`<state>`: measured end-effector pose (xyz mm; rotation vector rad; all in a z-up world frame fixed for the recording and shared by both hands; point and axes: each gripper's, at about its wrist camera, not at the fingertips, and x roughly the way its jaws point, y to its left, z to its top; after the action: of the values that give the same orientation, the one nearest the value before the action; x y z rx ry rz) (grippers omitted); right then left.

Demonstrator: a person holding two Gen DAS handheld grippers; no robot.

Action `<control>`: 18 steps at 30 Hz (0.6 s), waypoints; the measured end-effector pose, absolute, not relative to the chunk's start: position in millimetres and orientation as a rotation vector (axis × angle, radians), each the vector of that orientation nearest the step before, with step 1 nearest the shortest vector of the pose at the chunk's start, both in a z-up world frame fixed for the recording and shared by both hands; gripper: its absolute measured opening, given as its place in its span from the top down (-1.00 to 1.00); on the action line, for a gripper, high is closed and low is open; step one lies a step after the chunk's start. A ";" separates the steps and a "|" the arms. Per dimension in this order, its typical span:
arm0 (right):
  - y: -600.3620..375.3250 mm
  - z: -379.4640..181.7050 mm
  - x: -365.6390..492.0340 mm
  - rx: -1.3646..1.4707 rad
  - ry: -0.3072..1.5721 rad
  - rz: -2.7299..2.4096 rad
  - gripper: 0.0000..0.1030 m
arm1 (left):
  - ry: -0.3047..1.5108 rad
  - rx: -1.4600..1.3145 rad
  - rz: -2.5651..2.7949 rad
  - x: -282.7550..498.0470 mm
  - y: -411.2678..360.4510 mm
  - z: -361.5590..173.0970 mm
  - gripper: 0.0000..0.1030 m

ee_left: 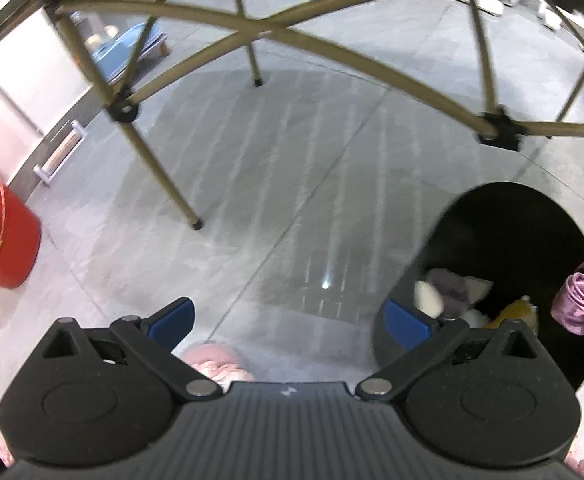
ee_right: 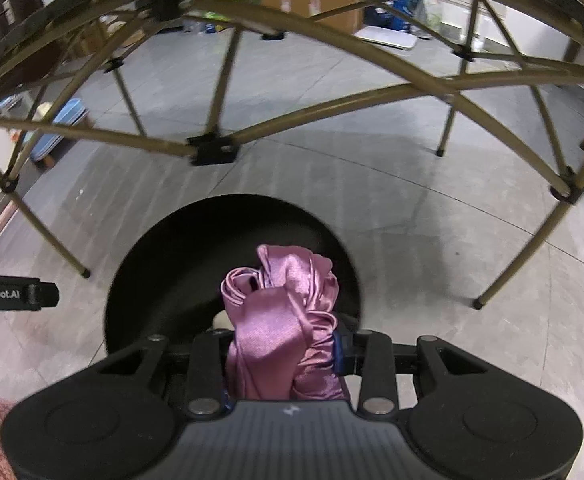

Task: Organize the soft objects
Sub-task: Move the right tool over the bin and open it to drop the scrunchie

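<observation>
The right gripper (ee_right: 287, 360) is clenched on a bunched pink satin cloth (ee_right: 281, 316), held over the black bin (ee_right: 163, 276) at twelve o'clock. The left gripper (ee_left: 287, 320) is spread and empty; the bin, with soft toys (ee_left: 448, 292) inside, is at three o'clock.

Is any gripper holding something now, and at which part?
The right gripper pinches the bunched purple satin cloth near its lower end. The left gripper holds nothing.
</observation>
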<state>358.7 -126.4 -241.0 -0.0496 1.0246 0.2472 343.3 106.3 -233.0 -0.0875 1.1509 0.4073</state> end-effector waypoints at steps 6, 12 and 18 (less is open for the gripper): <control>-104.5 -248.3 360.7 -0.080 1.045 0.259 0.35 | 1.168 -0.145 0.447 329.3 143.6 -237.7 -1.00; -85.2 -260.3 363.7 -0.093 1.074 0.268 0.35 | 1.173 -0.157 0.460 324.2 158.1 -238.9 -1.00; -68.2 -268.3 366.3 -0.103 1.089 0.291 0.34 | 1.182 -0.160 0.467 322.1 161.4 -240.6 -1.00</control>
<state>366.3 -68.2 -268.3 -0.1029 1.0889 0.2912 322.1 161.4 -240.6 -0.1595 1.1816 0.4666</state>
